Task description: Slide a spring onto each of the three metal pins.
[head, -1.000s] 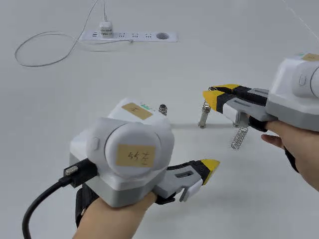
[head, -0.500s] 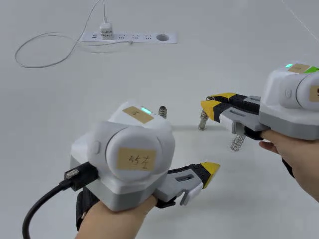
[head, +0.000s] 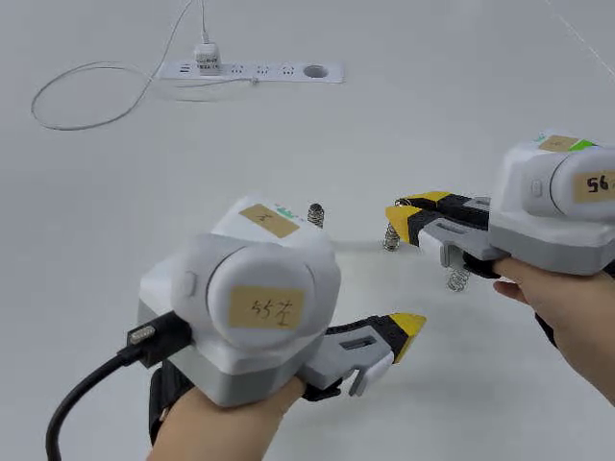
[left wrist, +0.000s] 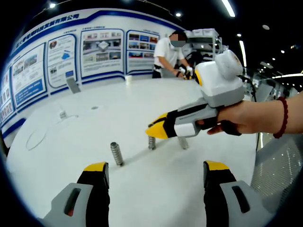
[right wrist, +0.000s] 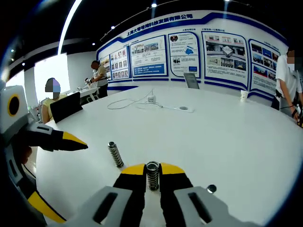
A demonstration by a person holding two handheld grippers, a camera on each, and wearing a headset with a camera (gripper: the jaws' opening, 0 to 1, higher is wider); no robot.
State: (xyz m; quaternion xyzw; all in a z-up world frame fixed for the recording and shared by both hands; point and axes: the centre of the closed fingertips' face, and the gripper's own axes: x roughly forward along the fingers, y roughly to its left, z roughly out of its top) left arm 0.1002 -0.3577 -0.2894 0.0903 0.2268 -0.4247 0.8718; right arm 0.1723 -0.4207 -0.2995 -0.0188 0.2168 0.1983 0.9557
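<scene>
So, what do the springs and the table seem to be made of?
Springs: likely steel wire, bare and shiny; the grey coils glint. Table: smooth white surface with a soft sheen, perhaps laminate or paint; I cannot tell which.

Head view, left tool (head: 396,338): tan rear label (head: 266,307) on the round back face of the housing, handwritten "55" followed by one Chinese character, probably 左. Tan top label (head: 268,220) on the same housing carries a faint mark, not legible.

Head view, right tool (head: 404,217): tan side label (head: 596,185) on the round face, handwritten "56", close to the picture edge. Small tan upper label (head: 557,144) on the housing: writing not legible.

Right gripper view: wall panels (right wrist: 189,52) under a blue header (right wrist: 161,20) of Chinese characters, too small to read with certainty. Panel body print illegible. The same header type shows in the left gripper view, also unreadable.
</scene>
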